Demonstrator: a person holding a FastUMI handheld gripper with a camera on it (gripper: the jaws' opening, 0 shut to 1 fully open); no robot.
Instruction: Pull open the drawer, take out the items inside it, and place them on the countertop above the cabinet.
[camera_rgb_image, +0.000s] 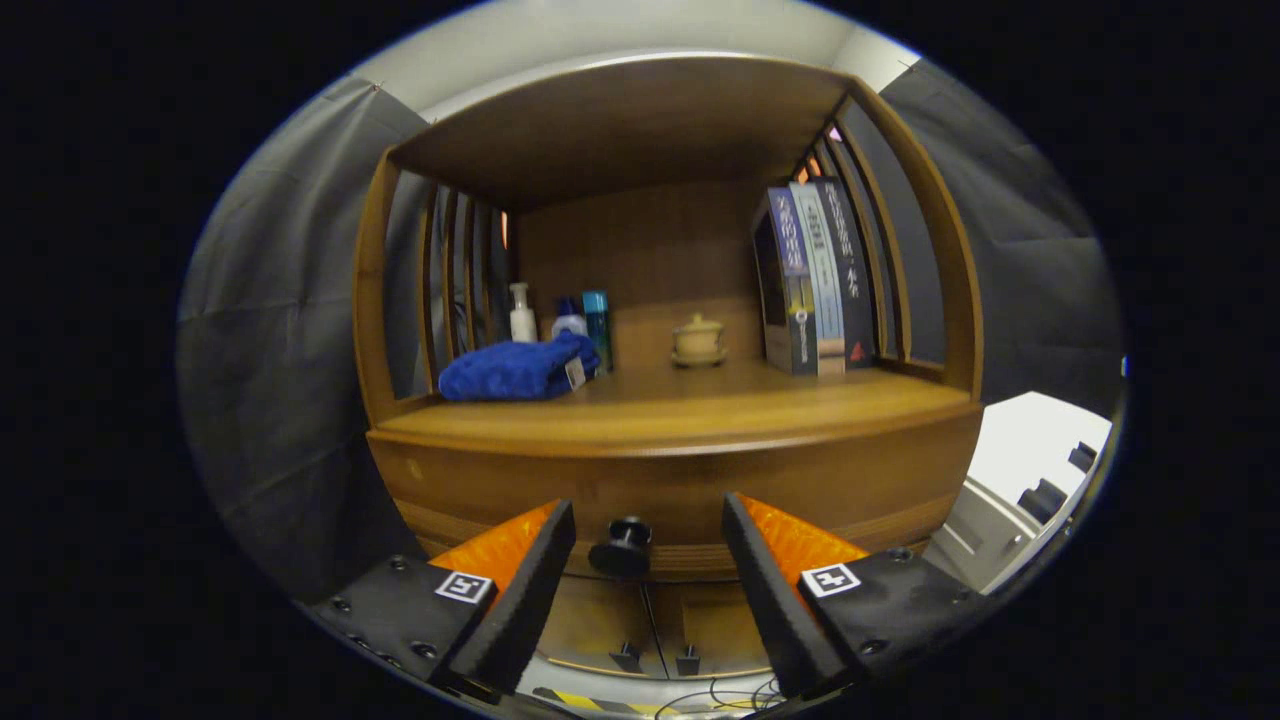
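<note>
A wooden cabinet (670, 470) fills the scene, seen from the gripper (648, 575) that faces it head on. The two fingers (525, 590) are black wedges with orange backs, spread wide apart and holding nothing. Each carries a small square black-and-white marker near its base.

Between the fingers, and a little beyond their tips, a round dark knob (622, 545) sticks out from the front of the drawer (680, 500). The drawer is closed, its curved front flush with the cabinet body. Neither finger touches the knob.

Above the drawer lies the desk (690, 405), the cabinet's flat wooden top, roofed by an upper shelf and fenced at both sides by slatted wooden rails. On the desk, to the left, rests a folded blue towel (520, 368). Just behind it stand a white pump bottle (521, 314), a small bottle with a blue cap (569, 318) and a taller teal bottle (596, 325), close together. Near the middle, toward the back, sits a small tan lidded cup on a saucer (698, 340). To the right, three books (815, 280) stand upright, side by side.

Below the drawer are two lower cabinet doors (655, 625), each with a small dark handle, meeting at a centre seam. To the right of the cabinet stands a white unit with dark knobs (1030, 480).
</note>
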